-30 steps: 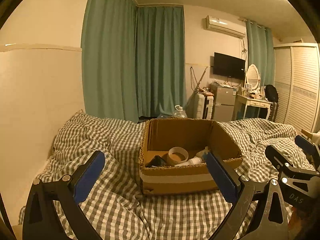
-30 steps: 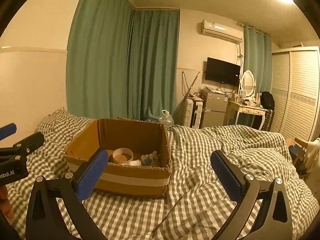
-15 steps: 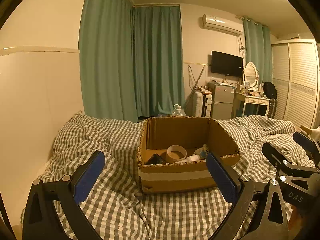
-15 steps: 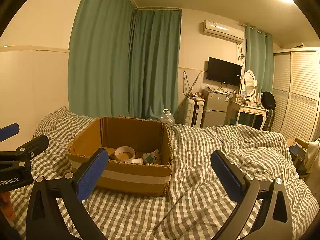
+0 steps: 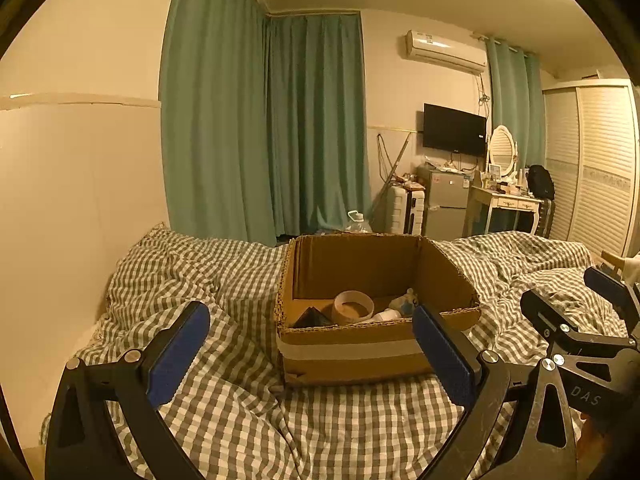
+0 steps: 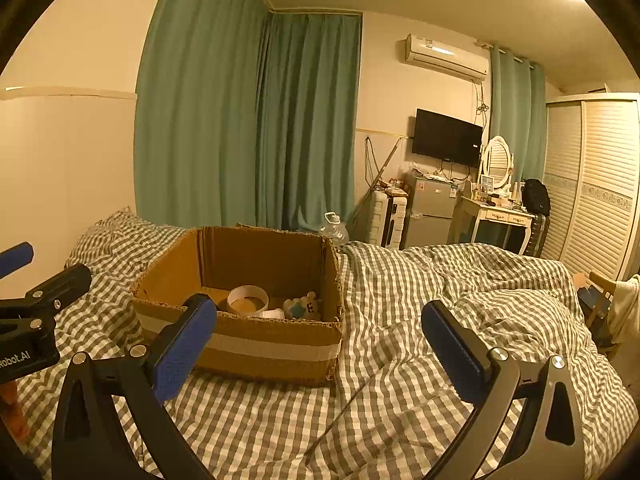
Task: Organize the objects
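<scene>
**Both tongs held wide above the bed, box of small things ahead**

At the far left, a cream wall panel (image 5: 80, 200) runs beside the bed, and green curtains (image 5: 264, 128) hang behind it. The bed is covered by a rumpled grey-and-white checked duvet (image 5: 192, 280).

The left tongs (image 5: 310, 354) hover low over the near part of the duvet, released, their blue-padded fingers (image 5: 178, 352) spread wide with nothing between them. In the right wrist view these same tongs show at the left edge, near the box's left side.

A brown cardboard box (image 5: 360, 350) with a pale tape band across its near wall sits on the duvet, open at the top, just beyond the left tongs and slightly to their right. Inside it, from left to right, lie a dark pointed object (image 5: 310, 318), a roll of tape (image 5: 353, 306) on its flat side, a small white bottle (image 5: 386, 315) lying down, and a pale blue-and-white plush toy (image 6: 302, 306) against the right wall.

The right tongs (image 6: 318, 346) hang to the right of the box, also released and holding nothing, their left finger (image 6: 182, 350) in front of the box's near wall and the right one over bare duvet.

Far right, beyond the bed, stand a suitcase (image 6: 386, 218), a small fridge (image 6: 432, 210), a wall television (image 6: 446, 136), a dressing table with oval mirror (image 6: 498, 200) and a louvred wardrobe (image 6: 600, 184).
</scene>
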A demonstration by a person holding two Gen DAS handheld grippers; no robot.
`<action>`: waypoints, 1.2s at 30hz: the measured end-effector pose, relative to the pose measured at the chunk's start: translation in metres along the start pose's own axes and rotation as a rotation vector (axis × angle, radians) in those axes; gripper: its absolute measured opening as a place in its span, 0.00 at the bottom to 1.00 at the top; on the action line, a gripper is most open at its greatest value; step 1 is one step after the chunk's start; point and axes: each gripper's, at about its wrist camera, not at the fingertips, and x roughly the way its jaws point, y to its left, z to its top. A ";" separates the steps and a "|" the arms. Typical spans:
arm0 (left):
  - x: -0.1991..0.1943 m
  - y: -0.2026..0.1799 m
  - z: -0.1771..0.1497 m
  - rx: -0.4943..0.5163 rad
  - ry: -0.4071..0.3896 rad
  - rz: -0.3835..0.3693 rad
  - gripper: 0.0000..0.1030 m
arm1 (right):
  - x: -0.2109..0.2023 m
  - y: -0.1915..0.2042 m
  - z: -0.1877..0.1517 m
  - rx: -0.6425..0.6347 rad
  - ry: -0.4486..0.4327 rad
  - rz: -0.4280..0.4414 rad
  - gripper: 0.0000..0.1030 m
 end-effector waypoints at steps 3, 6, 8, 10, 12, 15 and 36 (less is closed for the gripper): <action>-0.001 0.001 0.000 0.003 0.003 0.007 1.00 | 0.001 0.003 0.000 -0.005 0.003 0.005 1.00; -0.002 0.002 0.001 -0.006 0.002 0.002 1.00 | 0.000 0.006 -0.001 -0.013 -0.003 0.001 1.00; -0.001 0.003 0.001 -0.006 0.004 0.005 1.00 | -0.001 0.007 -0.001 -0.017 -0.005 0.000 1.00; -0.002 0.003 0.001 -0.004 0.006 0.005 1.00 | -0.001 0.006 -0.001 -0.015 -0.005 -0.001 1.00; -0.002 0.003 0.001 -0.006 0.006 0.003 1.00 | -0.001 0.005 0.000 -0.009 -0.005 0.001 1.00; -0.002 0.003 0.001 -0.008 0.007 0.001 1.00 | -0.001 0.005 0.000 -0.008 -0.006 -0.001 1.00; -0.006 -0.003 -0.001 0.023 0.019 0.005 1.00 | 0.000 0.009 -0.002 -0.020 0.009 0.001 1.00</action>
